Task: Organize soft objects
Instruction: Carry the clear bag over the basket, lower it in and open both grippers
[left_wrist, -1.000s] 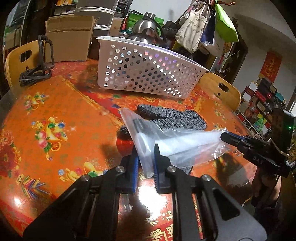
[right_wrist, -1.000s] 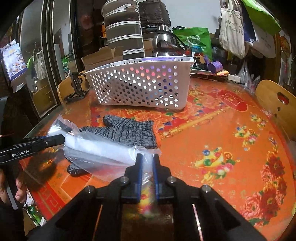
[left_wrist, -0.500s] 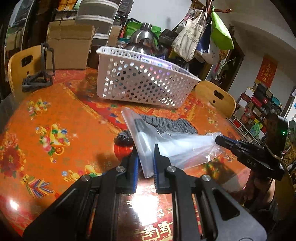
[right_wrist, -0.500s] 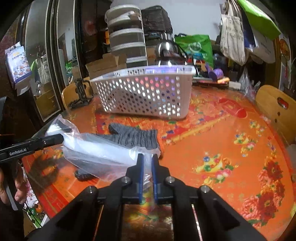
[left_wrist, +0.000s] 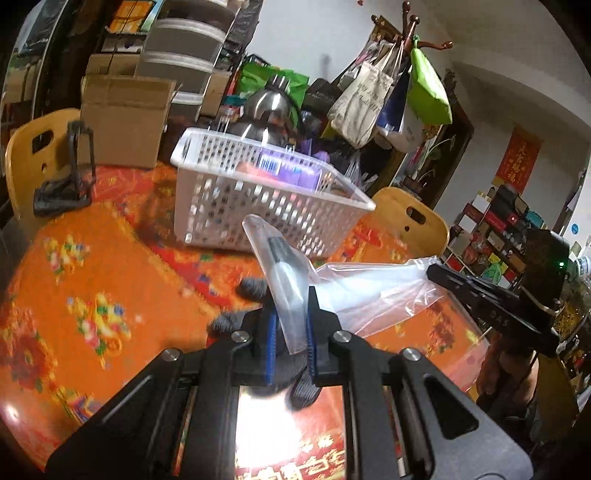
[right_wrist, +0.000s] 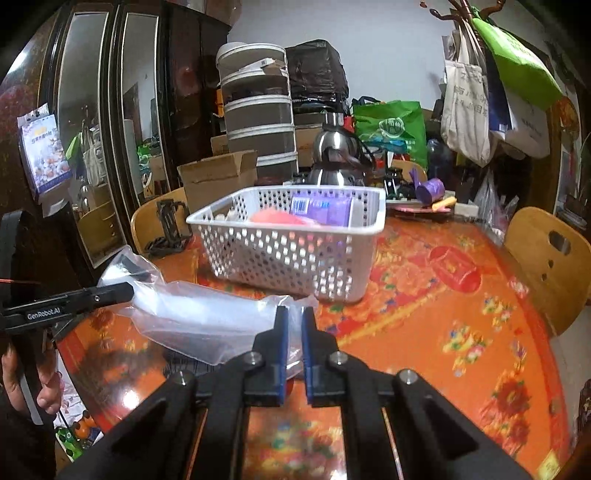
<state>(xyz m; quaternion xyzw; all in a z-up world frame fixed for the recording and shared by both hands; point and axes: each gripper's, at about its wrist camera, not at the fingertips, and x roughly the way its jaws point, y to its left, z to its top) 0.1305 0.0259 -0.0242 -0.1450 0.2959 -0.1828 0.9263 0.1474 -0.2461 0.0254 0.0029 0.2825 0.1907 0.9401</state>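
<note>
A clear plastic bag hangs stretched between both grippers above the orange table. My left gripper is shut on one end of it. My right gripper is shut on the other end, and the bag runs left from it to the left gripper's tip. The right gripper also shows in the left wrist view. A grey knitted glove lies on the table under the bag, mostly hidden. A white perforated basket stands beyond, also in the right wrist view, holding a pink item and a purple packet.
A black stand sits at the table's far left by a wooden chair. Another wooden chair is at the right. A cardboard box, a steel kettle and hanging bags lie behind the basket.
Both grippers have lifted the bag higher off the table and toward the basket. The views now look over the basket's rim, showing its contents. The glove stays on the table.
</note>
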